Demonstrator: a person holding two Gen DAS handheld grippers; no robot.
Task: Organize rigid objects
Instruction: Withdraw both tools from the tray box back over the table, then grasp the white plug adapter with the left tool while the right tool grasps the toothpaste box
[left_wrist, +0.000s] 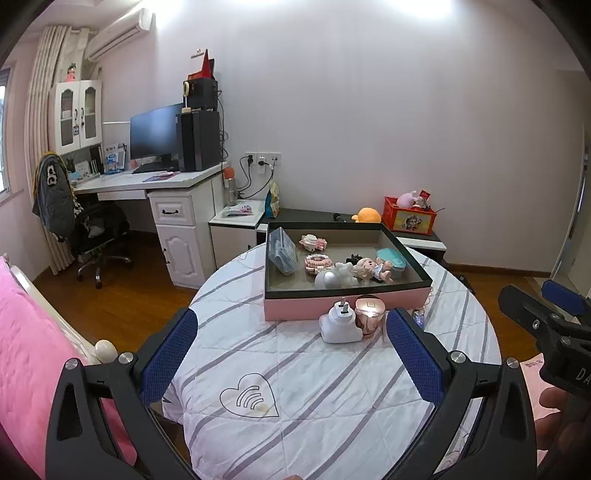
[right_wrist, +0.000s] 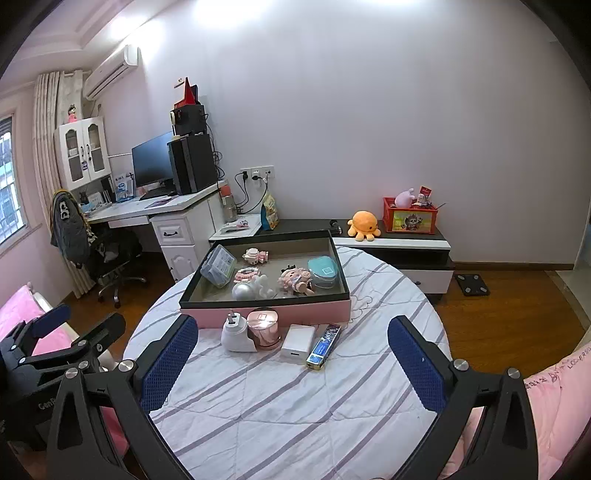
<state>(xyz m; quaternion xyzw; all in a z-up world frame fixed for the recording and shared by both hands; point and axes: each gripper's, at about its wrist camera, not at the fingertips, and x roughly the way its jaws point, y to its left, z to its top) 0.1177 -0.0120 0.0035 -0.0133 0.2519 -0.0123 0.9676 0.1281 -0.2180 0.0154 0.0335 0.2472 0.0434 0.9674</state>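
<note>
On the round tabletop (right_wrist: 280, 406), covered with a striped cloth, a pink tray (right_wrist: 266, 293) is seen toward the far edge, already holding a clear case, hair clips, a silver ball, a doll and a teal tin. Four loose things are lined up just in front of the tray's near wall.

Taken from left to right in the right wrist view, they are: a white plug adapter (right_wrist: 236, 334), standing with its prongs up; a rose-gold jar (right_wrist: 264, 328), touching the adapter; a white charger block (right_wrist: 298, 341), lying flat; and a blue tube (right_wrist: 324, 345), lying flat with its long axis running from the tray wall back toward the near edge, its cap end nearest the camera.

The left gripper (left_wrist: 291, 354) is held wide open and empty, with the adapter and jar straight ahead, slightly right of its centre line. The right gripper (right_wrist: 291, 362) is likewise spread open and empty, with the charger block and tube almost directly ahead between its fingers.

The right gripper is judged nearer to the tube and block, the left to the adapter and jar. For the tube, the fingers would probably need to be closed across its narrow width, so a straight forward approach seems suited.
</note>
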